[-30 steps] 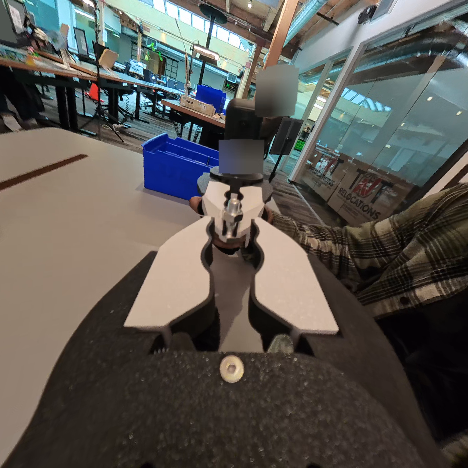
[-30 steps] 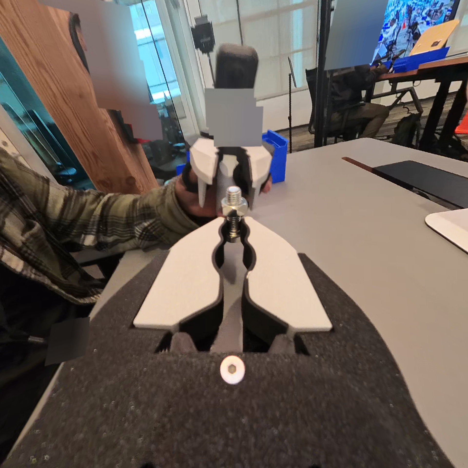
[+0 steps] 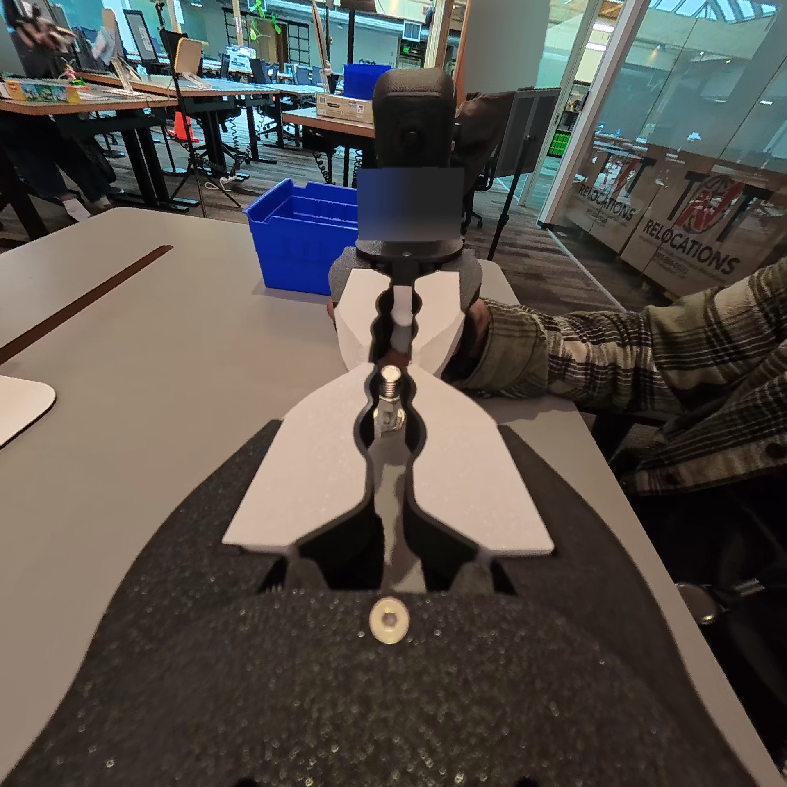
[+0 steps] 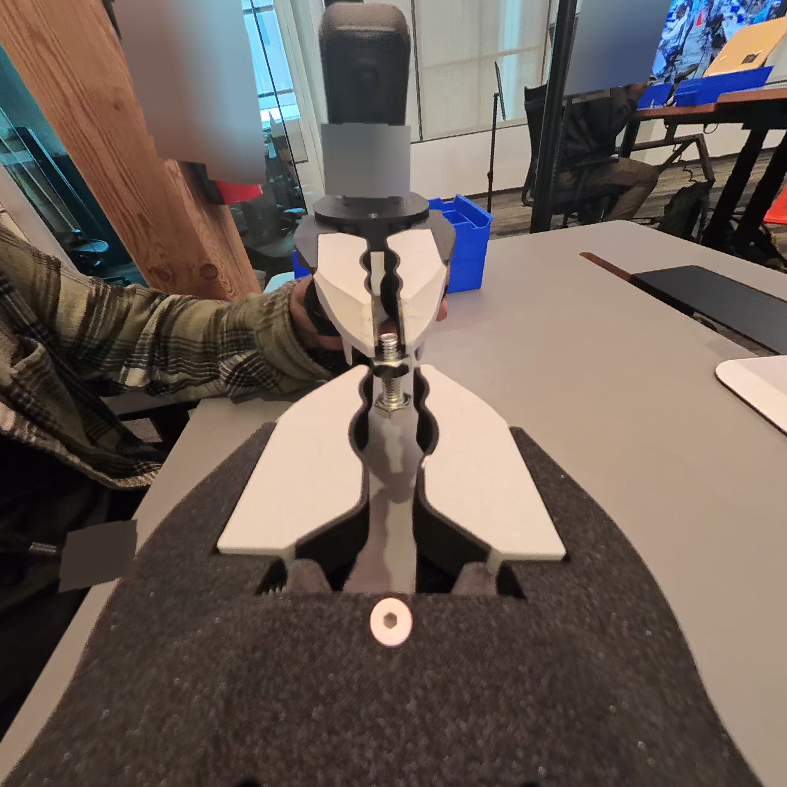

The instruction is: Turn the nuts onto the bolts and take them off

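A steel bolt [image 3: 390, 380] stands upright between my two grippers, threaded end up and hex head [image 4: 392, 407] at the bottom, above the grey table [image 3: 170, 362]. My left gripper [image 3: 389, 374] is shut on the nut [image 3: 389, 399] partway down the thread. It shows from the front in the right wrist view [image 4: 389, 357], pinching the bolt. My right gripper [image 4: 394, 370] faces it with its jaws a little apart. Gaps show on both sides of the hex head. The right gripper also shows in the left wrist view [image 3: 396, 362], just behind the bolt.
A blue bin [image 3: 298, 238] stands on the table behind the grippers and also shows in the right wrist view [image 4: 468, 251]. A white pad [image 4: 758, 392] and a black mat [image 4: 715, 294] lie to one side. Plaid sleeves [image 3: 639, 353] reach in over the table's near edge. The grippers are tip to tip, or close to it.
My left gripper has closed onto the nut. My right gripper, which was shut on the bolt's shaft, has loosened. The two grippers are closer together.
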Tool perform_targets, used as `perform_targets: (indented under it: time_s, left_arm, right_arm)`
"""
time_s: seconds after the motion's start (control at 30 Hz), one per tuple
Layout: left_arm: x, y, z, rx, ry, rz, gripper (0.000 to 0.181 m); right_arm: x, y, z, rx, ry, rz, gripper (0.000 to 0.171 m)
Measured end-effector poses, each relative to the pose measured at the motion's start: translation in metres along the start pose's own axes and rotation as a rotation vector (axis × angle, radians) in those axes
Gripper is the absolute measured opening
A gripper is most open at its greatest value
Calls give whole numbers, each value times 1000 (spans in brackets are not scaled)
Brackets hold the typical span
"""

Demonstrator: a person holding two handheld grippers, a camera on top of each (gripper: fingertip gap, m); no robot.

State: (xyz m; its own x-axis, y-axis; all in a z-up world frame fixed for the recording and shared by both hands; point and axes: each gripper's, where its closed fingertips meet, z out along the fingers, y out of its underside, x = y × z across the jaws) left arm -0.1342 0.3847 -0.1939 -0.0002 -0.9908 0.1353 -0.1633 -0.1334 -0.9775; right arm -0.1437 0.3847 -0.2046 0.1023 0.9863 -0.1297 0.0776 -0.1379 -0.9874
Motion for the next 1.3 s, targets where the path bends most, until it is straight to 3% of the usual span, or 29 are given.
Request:
perform_targets:
  time_s: [0.53, 0.67, 0.87, 1.3]
  left_arm:
    - [4, -1, 5, 26, 60, -63, 10]
    - [-3, -8, -2, 103, 83, -141, 33]
    - [-3, 3, 7, 70, 105, -155, 44]
    - [5, 11, 20, 34, 93, -89, 24]
  right_arm:
    - [-4, 4, 4, -22, -22, 11, 19]
    - [4, 0, -3, 23, -11, 54, 19]
    - [5, -17, -13, 152, -41, 89, 18]
    - [-5, -21, -7, 178, -99, 85, 18]
